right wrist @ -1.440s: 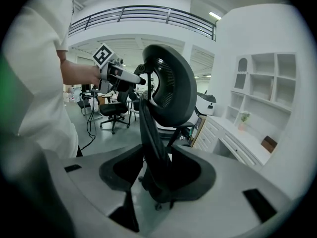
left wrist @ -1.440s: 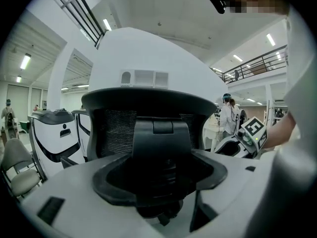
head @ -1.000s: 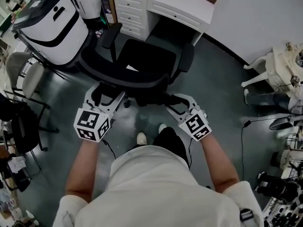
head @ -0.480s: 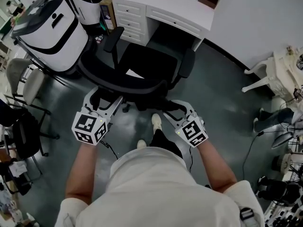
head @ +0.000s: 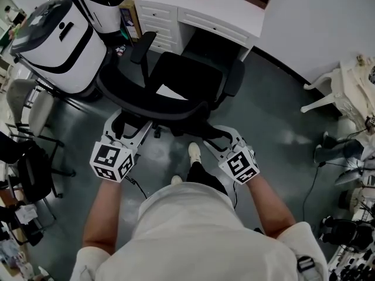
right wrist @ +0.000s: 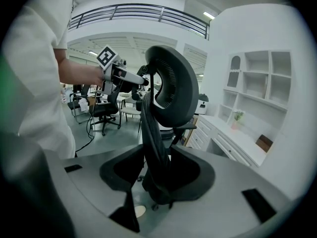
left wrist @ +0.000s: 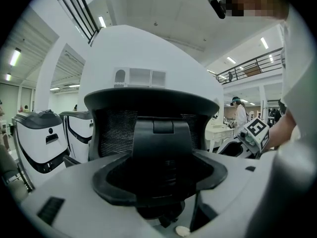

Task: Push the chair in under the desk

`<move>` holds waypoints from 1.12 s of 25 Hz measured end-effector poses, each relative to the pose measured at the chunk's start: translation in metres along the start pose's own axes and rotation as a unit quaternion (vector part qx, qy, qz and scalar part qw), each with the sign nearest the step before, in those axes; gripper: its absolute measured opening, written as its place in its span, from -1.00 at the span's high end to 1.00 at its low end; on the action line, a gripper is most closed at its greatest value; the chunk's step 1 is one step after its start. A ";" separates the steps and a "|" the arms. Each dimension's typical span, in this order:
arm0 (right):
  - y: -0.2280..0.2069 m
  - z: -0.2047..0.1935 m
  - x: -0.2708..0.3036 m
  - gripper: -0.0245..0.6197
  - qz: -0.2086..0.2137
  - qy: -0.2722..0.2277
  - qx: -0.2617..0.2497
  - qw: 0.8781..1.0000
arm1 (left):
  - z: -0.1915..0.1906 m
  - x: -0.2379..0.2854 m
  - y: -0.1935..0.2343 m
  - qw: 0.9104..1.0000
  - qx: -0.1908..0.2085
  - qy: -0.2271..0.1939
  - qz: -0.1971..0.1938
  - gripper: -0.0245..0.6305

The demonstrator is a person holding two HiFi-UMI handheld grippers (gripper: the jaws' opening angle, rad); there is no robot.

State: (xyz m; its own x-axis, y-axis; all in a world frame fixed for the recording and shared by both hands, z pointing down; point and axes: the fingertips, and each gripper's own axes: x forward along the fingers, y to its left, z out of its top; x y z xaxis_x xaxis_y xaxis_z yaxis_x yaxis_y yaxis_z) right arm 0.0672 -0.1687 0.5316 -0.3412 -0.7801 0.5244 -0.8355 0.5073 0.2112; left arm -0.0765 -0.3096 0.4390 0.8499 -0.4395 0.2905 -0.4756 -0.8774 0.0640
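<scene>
The glossy grey floor (head: 275, 110) bears a white desk (head: 205, 7), a black wheeled chair (head: 176, 81) just in front of the desk, two white-and-black machines (head: 58, 40) to the desk's left and a white curved-leg table (head: 345, 86) well right of it.

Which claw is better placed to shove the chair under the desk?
Left, probably: left claw faces the chair back squarely, in line with the desk opening; right claw meets it edge-on.
</scene>
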 end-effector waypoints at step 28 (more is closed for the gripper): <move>-0.103 -0.033 -0.001 0.40 0.006 0.015 0.001 1.000 | 0.027 0.102 -0.010 1.000 0.002 0.004 0.001 -0.02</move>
State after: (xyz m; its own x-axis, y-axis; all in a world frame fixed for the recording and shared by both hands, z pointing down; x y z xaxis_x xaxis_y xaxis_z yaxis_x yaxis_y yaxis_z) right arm 0.1678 -0.2079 0.5369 -0.3375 -0.7633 0.5508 -0.8329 0.5149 0.2031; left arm 0.0211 -0.3508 0.4423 0.8474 -0.4397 0.2975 -0.4760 -0.8775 0.0590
